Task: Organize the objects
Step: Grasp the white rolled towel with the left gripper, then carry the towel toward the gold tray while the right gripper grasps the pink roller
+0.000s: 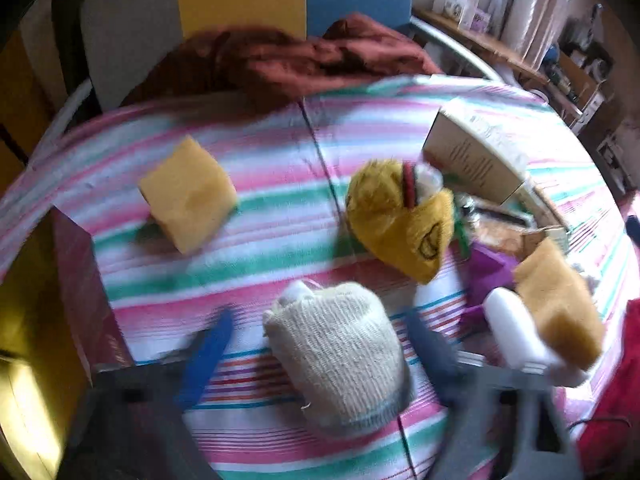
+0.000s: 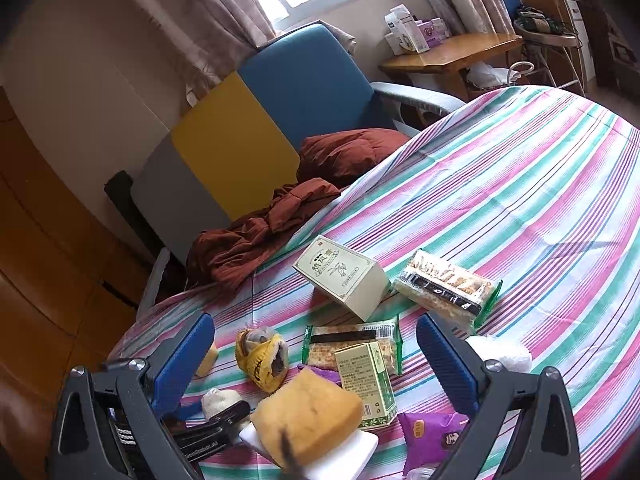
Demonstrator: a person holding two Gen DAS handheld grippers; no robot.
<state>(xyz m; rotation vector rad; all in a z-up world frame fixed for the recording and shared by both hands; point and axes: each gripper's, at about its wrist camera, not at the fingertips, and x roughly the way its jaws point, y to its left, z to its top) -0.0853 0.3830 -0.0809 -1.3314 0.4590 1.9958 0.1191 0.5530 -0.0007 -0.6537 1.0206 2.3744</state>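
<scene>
Step in hand looks like a pick. Our left gripper (image 1: 320,316) points steeply down over the rolled cream knit bundle (image 1: 340,360), which lies on the striped cloth (image 1: 256,240) near the front edge. The blue fingers (image 1: 208,356) sit one on each side of the roll. They're half spread, with a sliver of cloth showing on the left side, so we'd call it straddling, not pinching.

What we think makes this go well:
- Centre up first. The roll sits closer to the right finger, so closing now would shove it sideways before it grips.
- Go low enough to catch the fat middle of the roll, not the loose tail at the top left.
- It's soft knit, so we expect it to squash; squeeze past first contact.
- Lift straight up. The yellow plush toy (image 1: 400,220) is just beyond it and could get dragged.

Our right gripper (image 2: 316,320) has its fingers wide apart, clamping nothing. A yellow sponge with a white backing (image 2: 308,412) lies between them, untouched as far as we can see. Best to keep that hand parked.
</scene>
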